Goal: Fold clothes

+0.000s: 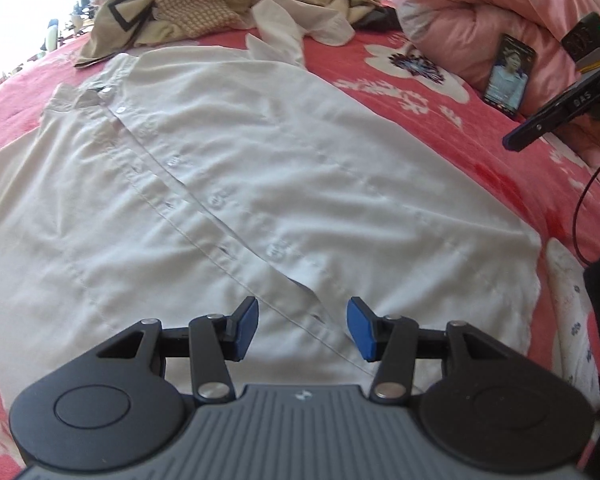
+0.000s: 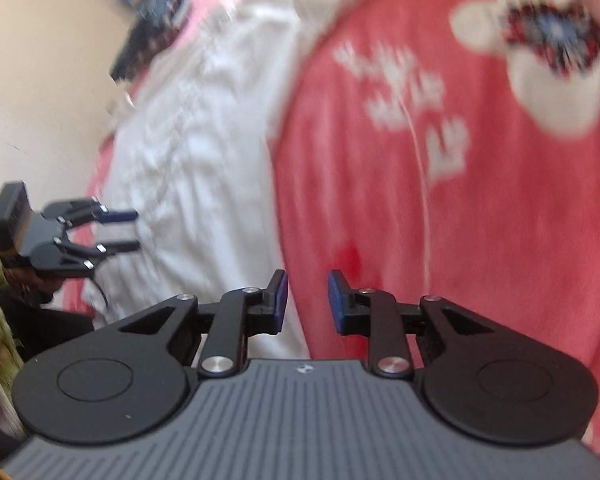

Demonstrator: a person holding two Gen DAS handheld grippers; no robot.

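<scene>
White shirt (image 1: 240, 184) (buttoned) flat on red blanket (image 1: 440, 120).

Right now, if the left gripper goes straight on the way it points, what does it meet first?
Probably the white shirt spread flat on the red blanket. The left gripper is open and empty, aimed down near the button placket by the hem. Depth is unclear.

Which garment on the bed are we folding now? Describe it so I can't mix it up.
On the red floral bedspread, look in front of the heap of crumpled clothes. The white button-front shirt is the only garment spread flat, with collar and button row visible.
</scene>
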